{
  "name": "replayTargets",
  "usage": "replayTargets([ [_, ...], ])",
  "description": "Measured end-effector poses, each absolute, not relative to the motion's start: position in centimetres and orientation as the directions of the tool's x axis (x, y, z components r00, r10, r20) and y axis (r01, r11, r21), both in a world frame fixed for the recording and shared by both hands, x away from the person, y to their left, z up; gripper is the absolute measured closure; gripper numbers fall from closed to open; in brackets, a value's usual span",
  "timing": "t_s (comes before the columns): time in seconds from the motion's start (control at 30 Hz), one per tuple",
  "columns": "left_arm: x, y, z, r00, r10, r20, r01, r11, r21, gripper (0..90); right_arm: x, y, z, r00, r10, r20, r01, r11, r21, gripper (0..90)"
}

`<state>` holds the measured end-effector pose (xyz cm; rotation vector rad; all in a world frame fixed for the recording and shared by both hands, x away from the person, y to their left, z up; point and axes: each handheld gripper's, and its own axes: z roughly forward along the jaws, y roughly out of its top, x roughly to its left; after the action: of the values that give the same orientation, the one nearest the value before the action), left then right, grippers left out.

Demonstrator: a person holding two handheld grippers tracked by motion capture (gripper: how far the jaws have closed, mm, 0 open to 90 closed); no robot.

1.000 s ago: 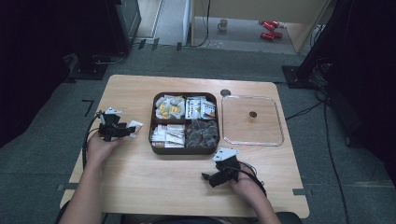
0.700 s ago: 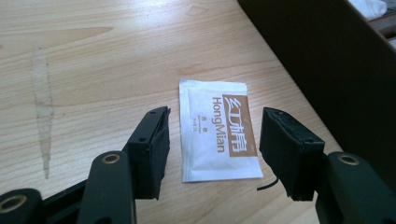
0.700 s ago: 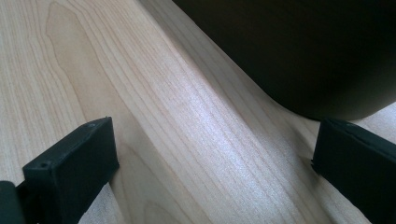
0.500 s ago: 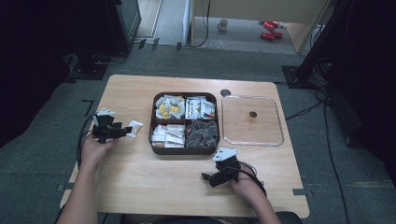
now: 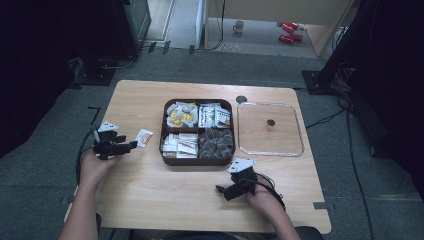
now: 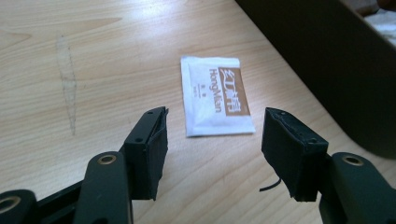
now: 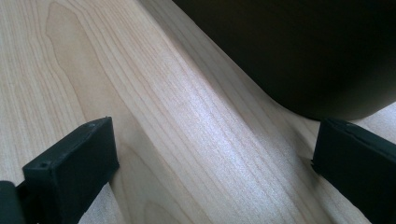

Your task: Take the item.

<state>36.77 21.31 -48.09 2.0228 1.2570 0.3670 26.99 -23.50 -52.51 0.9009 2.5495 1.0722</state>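
On the light wooden table [image 5: 150, 195], a white-and-brown paper sachet [image 6: 215, 95] lies flat.
Left tongs [image 6: 212, 140], just opening, stand released, sachet ahead at twelve o'clock, untouched; dark four-compartment tray [image 5: 197, 160] at two o'clock. Right tongs [image 7: 210, 158] gape, empty.

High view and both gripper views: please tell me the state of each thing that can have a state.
Left gripper: open, jaws have just been opening, nothing between them.
Right gripper: open, holds nothing.
Sachet: sealed, flat on the table, beside the box.
Box: uncovered, all four compartments filled.
Lid: off, flat on the table right of the box.
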Motion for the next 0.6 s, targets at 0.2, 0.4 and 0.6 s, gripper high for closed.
replayTargets([
  [0.2, 35.8, 22.3, -48.3, 0.487, 0.865, -0.124, 0.658, -0.269, 0.703, 40.4, 27.0, -23.5, -52.5, -0.784, 0.621, 0.023, 0.451, 0.543, 0.709, 0.0],
  [0.4, 35.3, 22.9, -48.8, 0.492, 0.862, -0.123, 0.663, -0.280, 0.695, 40.0, 27.0, -23.5, -52.5, -0.784, 0.621, 0.023, 0.451, 0.543, 0.709, 0.0],
  [0.6, 35.2, 23.4, -49.5, 0.483, 0.866, -0.132, 0.685, -0.280, 0.672, 39.4, 27.0, -23.5, -52.5, -0.782, 0.623, 0.024, 0.452, 0.541, 0.709, 0.0],
])
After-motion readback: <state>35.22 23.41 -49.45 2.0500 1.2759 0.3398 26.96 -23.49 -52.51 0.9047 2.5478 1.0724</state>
